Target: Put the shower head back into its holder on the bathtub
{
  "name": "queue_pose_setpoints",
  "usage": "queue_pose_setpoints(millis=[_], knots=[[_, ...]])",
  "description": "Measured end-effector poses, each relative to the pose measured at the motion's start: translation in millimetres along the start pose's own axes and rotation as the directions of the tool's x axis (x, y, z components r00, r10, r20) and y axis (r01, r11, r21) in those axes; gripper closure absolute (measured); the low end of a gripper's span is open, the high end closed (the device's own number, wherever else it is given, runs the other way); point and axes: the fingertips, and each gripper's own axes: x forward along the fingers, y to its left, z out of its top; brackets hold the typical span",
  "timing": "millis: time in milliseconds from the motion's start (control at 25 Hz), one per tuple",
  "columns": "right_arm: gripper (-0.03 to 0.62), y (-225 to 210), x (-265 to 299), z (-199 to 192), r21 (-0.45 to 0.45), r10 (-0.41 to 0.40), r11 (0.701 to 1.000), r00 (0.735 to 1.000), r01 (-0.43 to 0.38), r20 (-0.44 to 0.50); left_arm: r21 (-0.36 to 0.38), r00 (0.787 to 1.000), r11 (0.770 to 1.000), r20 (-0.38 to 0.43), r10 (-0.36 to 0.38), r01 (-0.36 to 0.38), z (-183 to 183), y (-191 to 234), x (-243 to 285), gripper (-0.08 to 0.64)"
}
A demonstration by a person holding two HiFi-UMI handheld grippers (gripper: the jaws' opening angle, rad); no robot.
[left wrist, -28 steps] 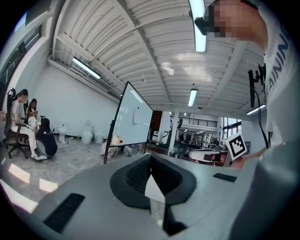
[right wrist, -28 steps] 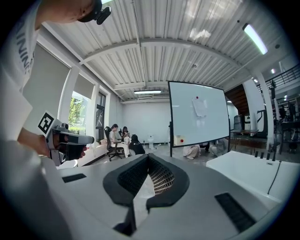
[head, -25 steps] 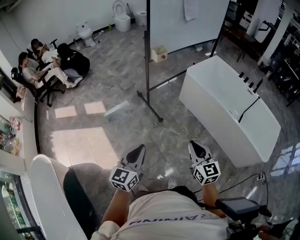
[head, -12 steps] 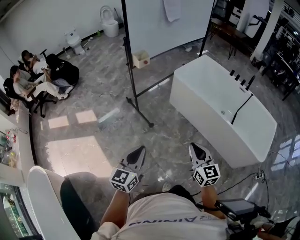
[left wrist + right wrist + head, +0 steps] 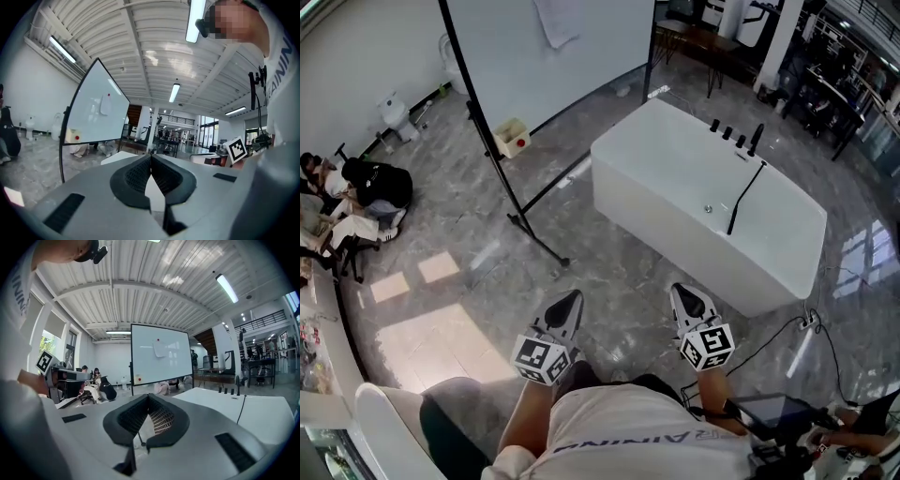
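The white rectangular bathtub (image 5: 666, 230) stands ahead on the grey marble floor (image 5: 609, 272), well apart from both claws. A row of black tap fittings (image 5: 733, 136) sits on its far rim, and a thin black shower hose (image 5: 745, 198) runs from them down across the tub. The shower head itself is too small to pick out. The left claw (image 5: 571, 300) and right claw (image 5: 683, 292) are each clenched on nothing. A black-framed whiteboard (image 5: 553, 75) stands left of the tub, and its black foot (image 5: 539, 242) juts across the floor. A small cream box (image 5: 513, 138) lies beyond it, and a black cable (image 5: 773, 333) trails on the floor at right.
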Motion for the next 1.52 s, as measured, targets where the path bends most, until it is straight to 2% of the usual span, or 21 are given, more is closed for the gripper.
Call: queue_pose_setpoints(millis=[160,320,680,1000,1160,1280,1520], knots=[[0.581,-38,-2,2,0.005,-0.105,0.994,0.994,0.105,0.000,0.032,0.996,0.995,-0.011,-0.093,0.094,7,0,51,0.543],[0.581,-69,3,9,0.012,-0.222,0.975,0.975,0.222,0.005,0.049,0.985,0.983,-0.015,-0.174,0.174,17,18,96,0.543],[0.581,-90,39,38,-0.002,-0.388,0.922,0.921,0.388,0.022,0.052,0.956,0.954,-0.013,-0.294,0.294,50,70,160,0.541],[0.581,-96,66,34,0.004,-0.474,0.881,0.881,0.474,-0.002,0.031,0.934,0.934,-0.027,-0.356,0.357,49,111,196,0.541],[0.581,-111,79,37,0.005,-0.496,0.868,0.868,0.496,-0.007,0.028,0.926,0.926,-0.047,-0.374,0.376,47,122,221,0.541],[0.581,-128,85,39,0.015,-0.510,0.860,0.860,0.510,-0.006,0.025,0.922,0.923,-0.060,-0.382,0.384,48,123,243,0.541],[0.581,-181,97,28,0.042,-0.540,0.841,0.842,0.539,0.008,0.057,0.901,0.901,-0.096,-0.423,0.429,41,106,307,0.543]])
